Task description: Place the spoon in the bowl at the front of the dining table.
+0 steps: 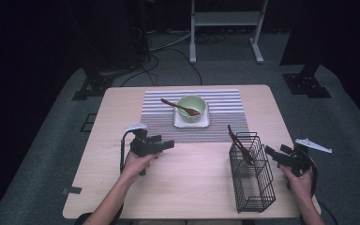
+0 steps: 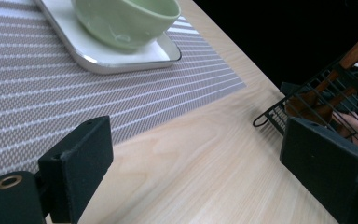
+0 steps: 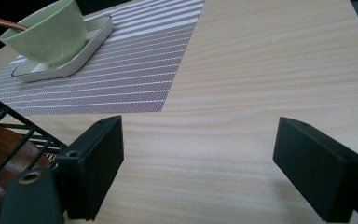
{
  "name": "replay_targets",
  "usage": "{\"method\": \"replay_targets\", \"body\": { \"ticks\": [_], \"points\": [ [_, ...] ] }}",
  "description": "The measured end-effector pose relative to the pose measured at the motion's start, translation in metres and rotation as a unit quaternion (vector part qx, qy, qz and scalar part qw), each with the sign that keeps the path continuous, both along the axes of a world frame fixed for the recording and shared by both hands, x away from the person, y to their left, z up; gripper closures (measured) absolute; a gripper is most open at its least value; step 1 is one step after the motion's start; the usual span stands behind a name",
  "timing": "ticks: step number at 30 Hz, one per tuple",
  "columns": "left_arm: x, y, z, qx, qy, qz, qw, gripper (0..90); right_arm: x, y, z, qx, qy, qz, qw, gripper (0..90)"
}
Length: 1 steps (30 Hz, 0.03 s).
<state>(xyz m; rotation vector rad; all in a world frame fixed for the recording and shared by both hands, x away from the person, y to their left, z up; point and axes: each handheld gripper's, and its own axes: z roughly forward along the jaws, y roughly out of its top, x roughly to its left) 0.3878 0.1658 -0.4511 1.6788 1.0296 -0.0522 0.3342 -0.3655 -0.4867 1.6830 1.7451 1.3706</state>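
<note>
Left gripper (image 1: 166, 144): jaws wide, empty, over bare desk (image 1: 187, 187) just before the striped placemat (image 1: 225, 101), aimed toward the wire basket (image 1: 251, 176).

Right gripper (image 1: 272, 152): jaws wide, empty, at the right edge beside the basket.

Wooden spoon (image 1: 182, 108): resting in the green bowl (image 1: 191, 107) on a white tray (image 1: 192, 123), mid-mat toward the far edge; handle leans left.

Basket: near right corner, holding another wooden utensil (image 1: 239, 144).

Advice: likely pick the spoon; take the free handle, lift clear without tipping the bowl.

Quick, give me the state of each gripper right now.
Left gripper: open, holding nothing, above the table.
Right gripper: open, holding nothing, beside the wire basket.
</note>
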Motion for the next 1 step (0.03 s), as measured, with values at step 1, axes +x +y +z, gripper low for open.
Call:
{"method": "replay_targets", "body": {
  "ticks": [1],
  "points": [
    [-0.0011,0.0011,-0.0016,-0.001,0.002,0.0,1.0,8.7,0.0003,-0.0002,-0.0001,0.001,0.001,0.001,1.0,14.6]
  ]
}}
